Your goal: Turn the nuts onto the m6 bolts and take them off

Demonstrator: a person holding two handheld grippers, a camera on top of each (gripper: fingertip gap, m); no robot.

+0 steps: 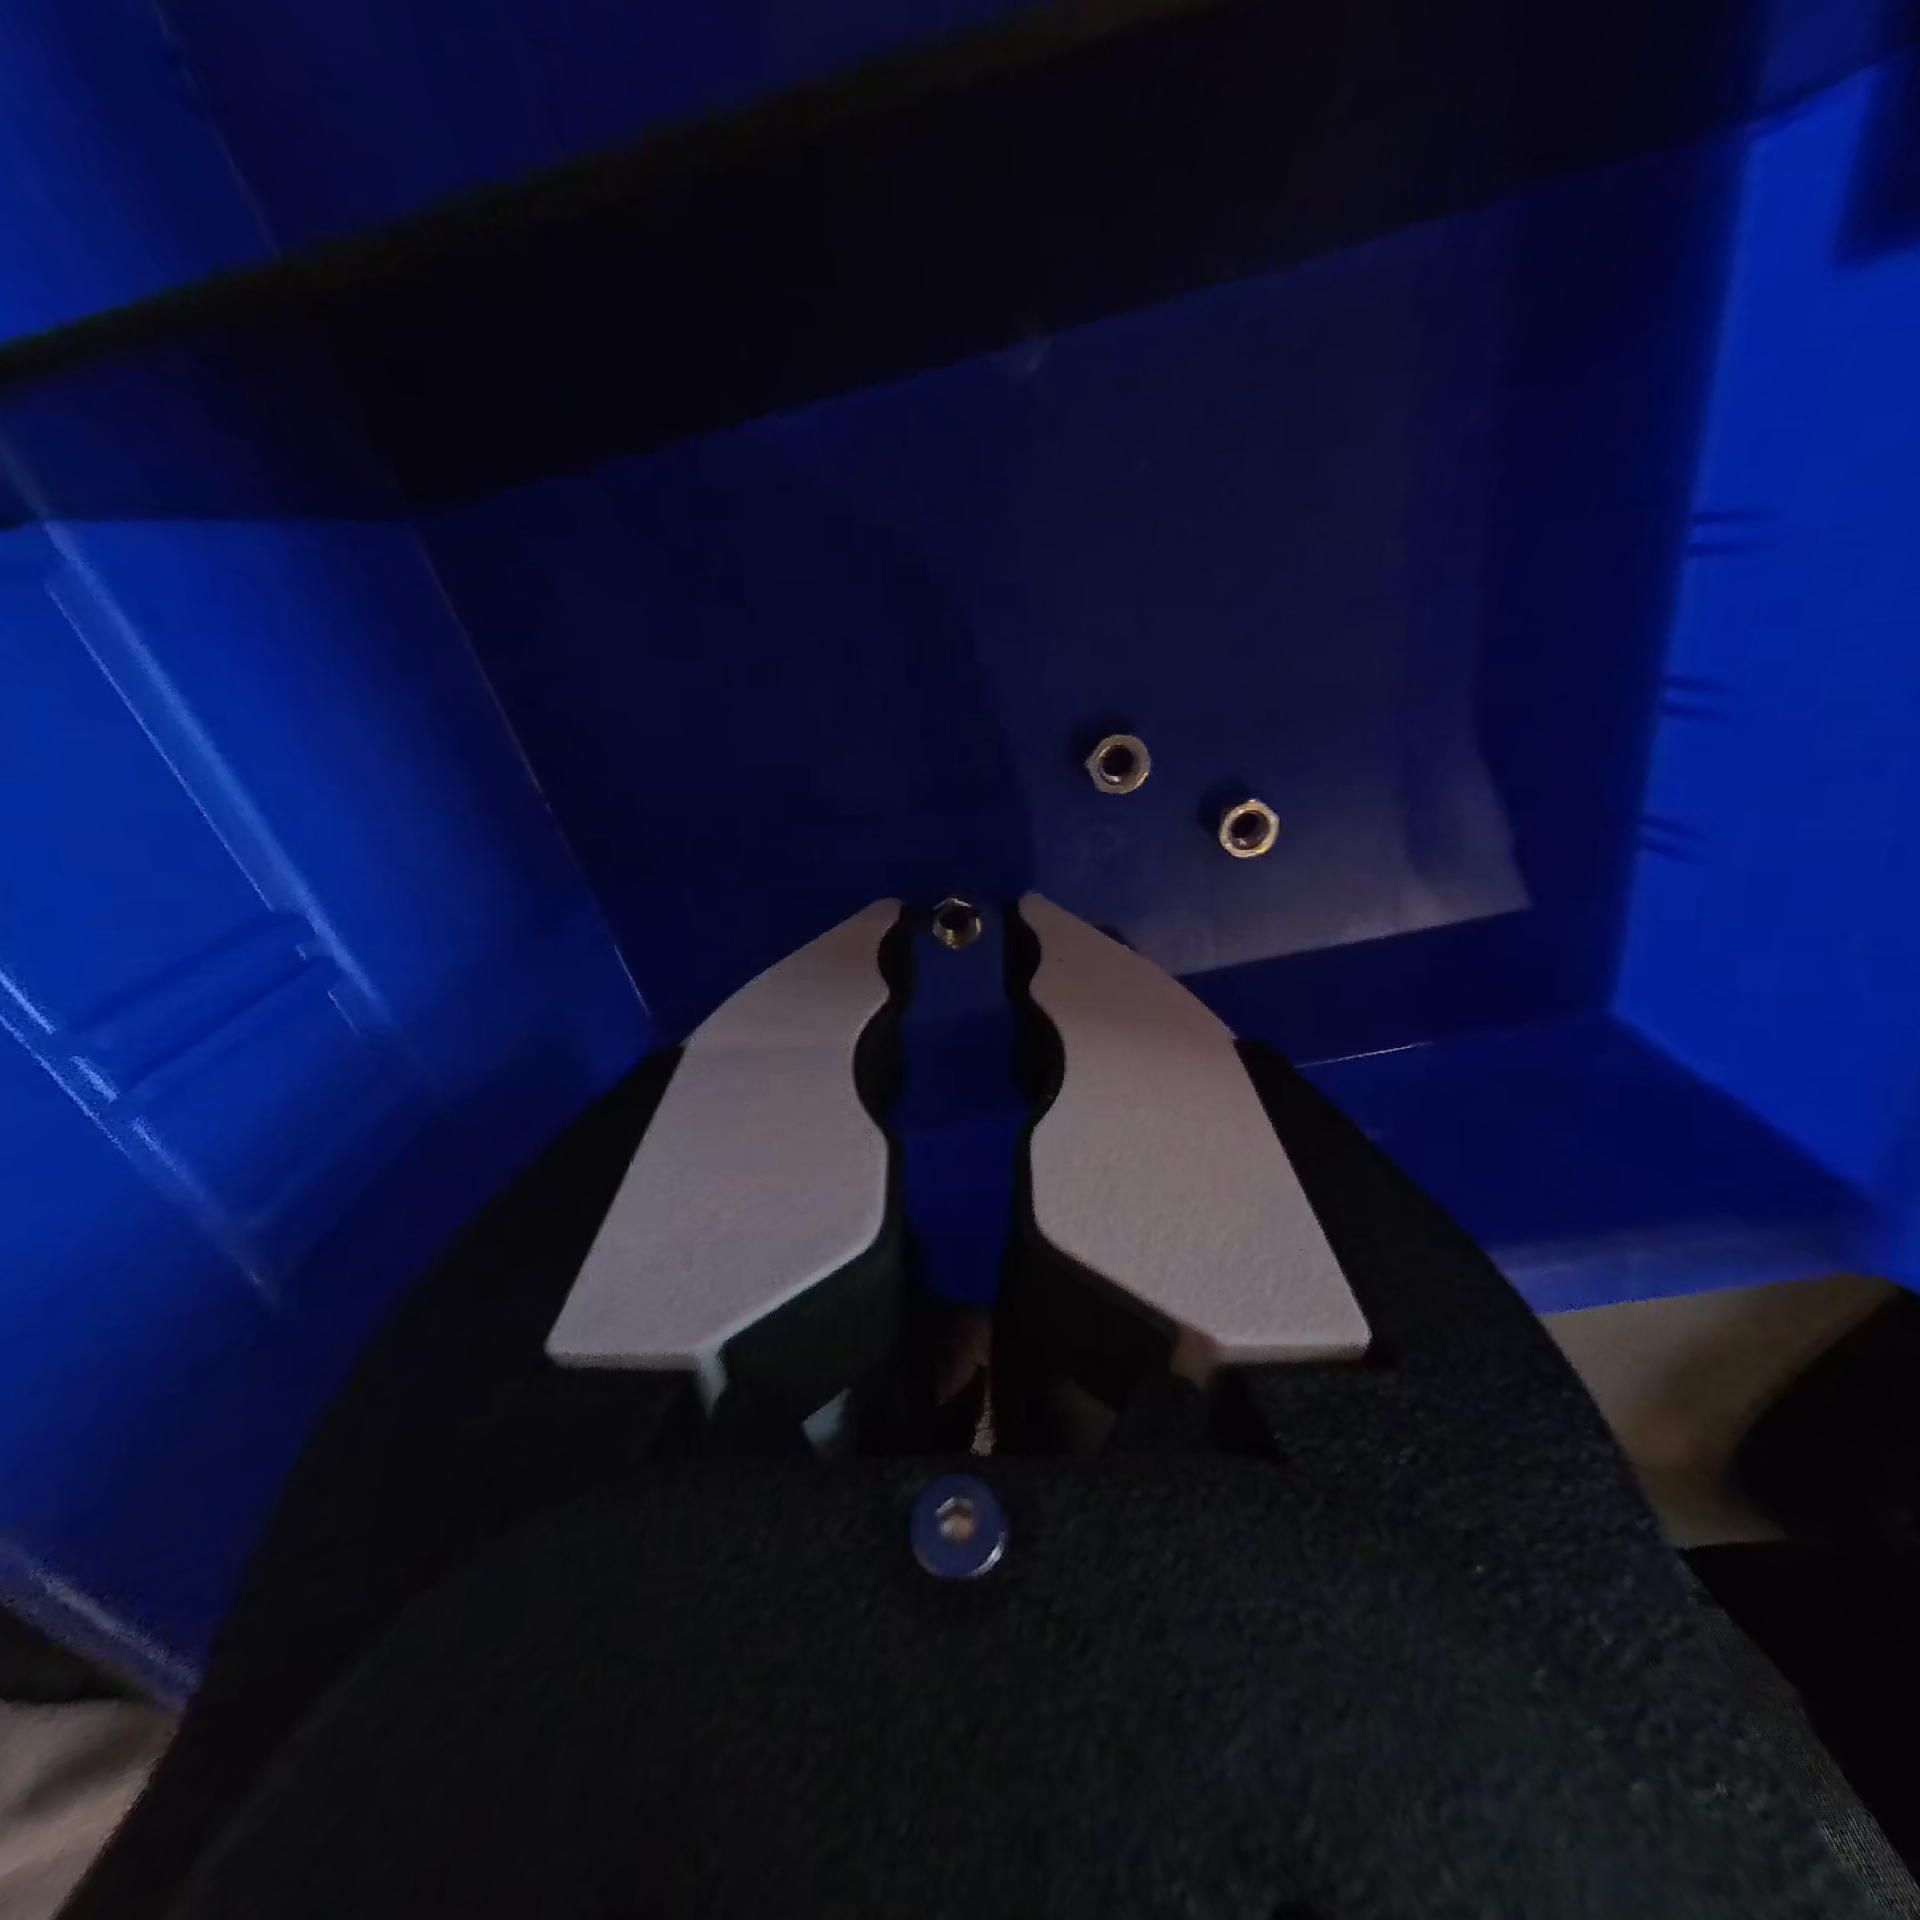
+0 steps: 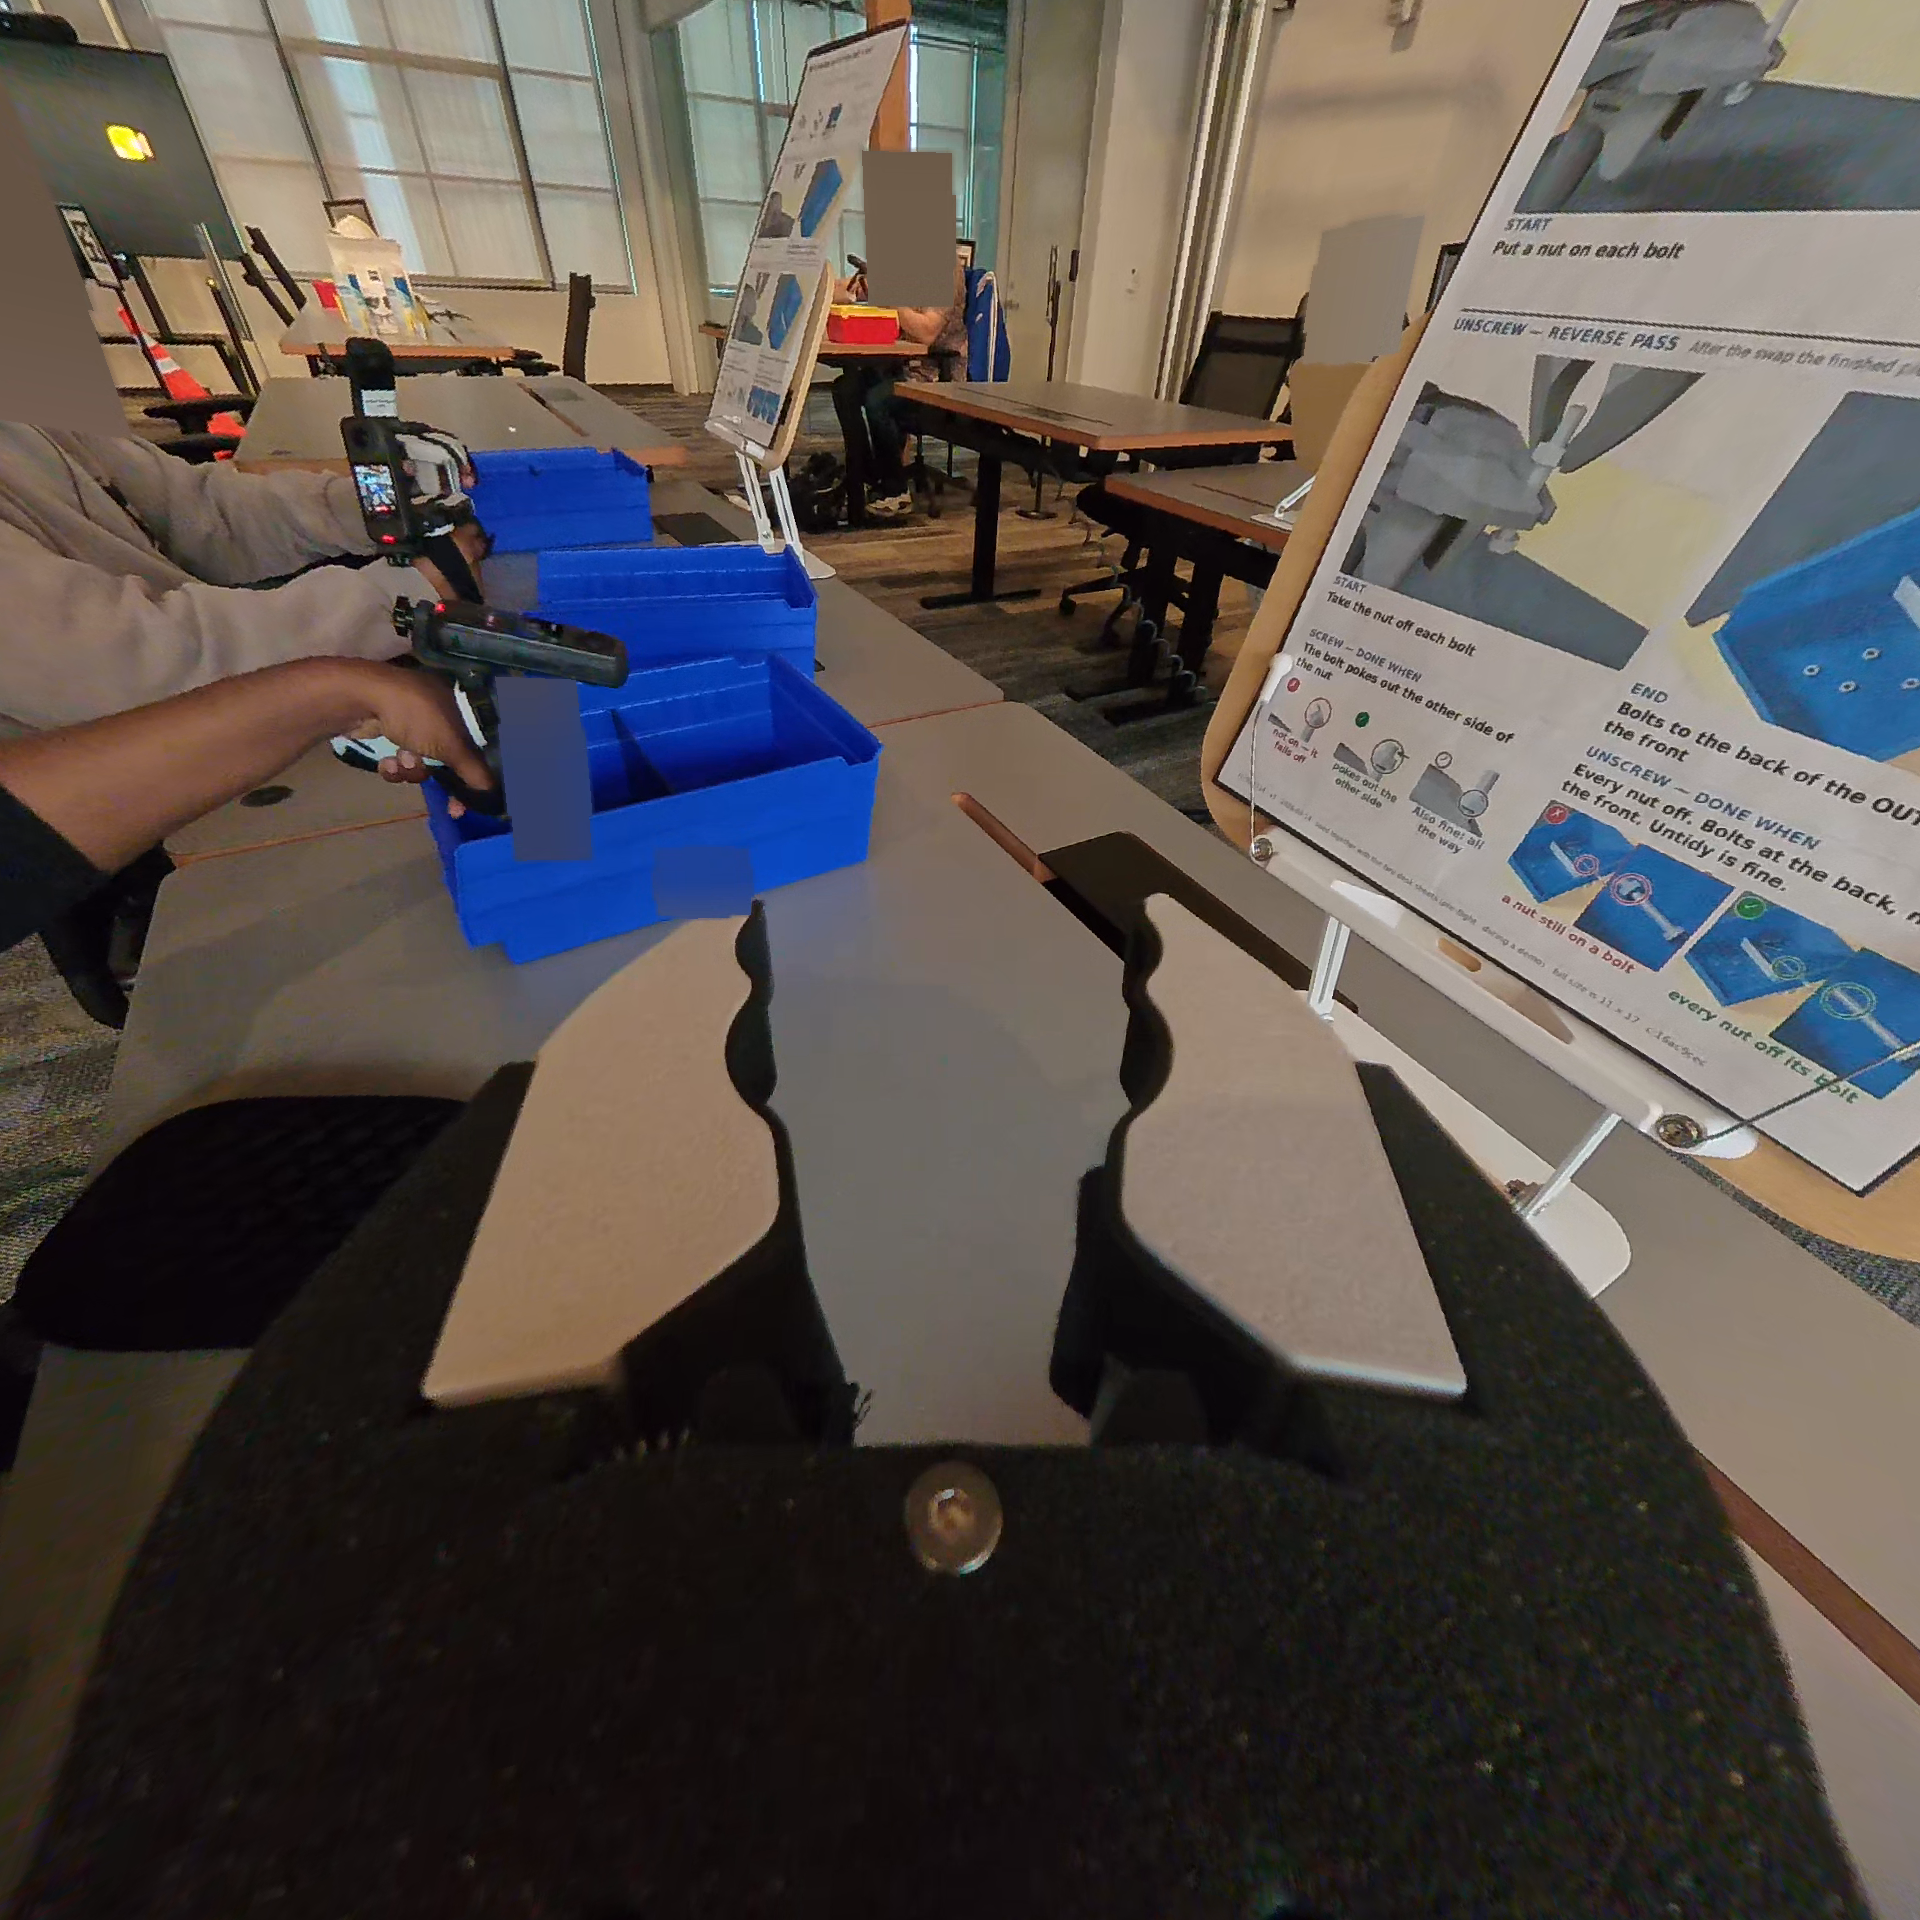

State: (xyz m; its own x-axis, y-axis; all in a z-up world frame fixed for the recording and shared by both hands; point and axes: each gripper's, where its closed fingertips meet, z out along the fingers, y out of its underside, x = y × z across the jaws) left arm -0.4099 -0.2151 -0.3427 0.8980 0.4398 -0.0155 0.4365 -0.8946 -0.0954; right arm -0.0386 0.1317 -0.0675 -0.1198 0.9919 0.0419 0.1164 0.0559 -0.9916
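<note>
**Nut framed between narrow fingers, not yet pinched**

The main risk is a missed or skewed pinch. The left gripper [image 1: 956, 925] reaches into the blue bin [image 1: 312, 831], its fingers [image 1: 831, 997] narrowed to a slim gap, with one nut [image 1: 955, 923] lying between the tips on the bin floor. A sliver of blue shows on either side of that nut, so the pads do not press on it and nothing is held. If the fingers close off-centre, one tip could strike first and flick the nut across the smooth floor. Closing on two corners rather than two flats could make it twist out. It lies flat and low, so the tips may scrape the floor and ride over it. The light in the bin is dim, which makes alignment harder to judge.

The nut is small, hexagonal and brassy-silver, its threaded hole facing up. Two more nuts [image 1: 1117, 764] [image 1: 1248, 827] of the same look lie beyond it and to its right, apart from each other, near the bin's corner. No bolt is visible.

The right gripper [image 2: 945, 1039] hovers over the grey table [image 2: 935, 831], well right of the bin [image 2: 665, 831], fingers [image 2: 644, 1143] wide apart and empty.
</note>
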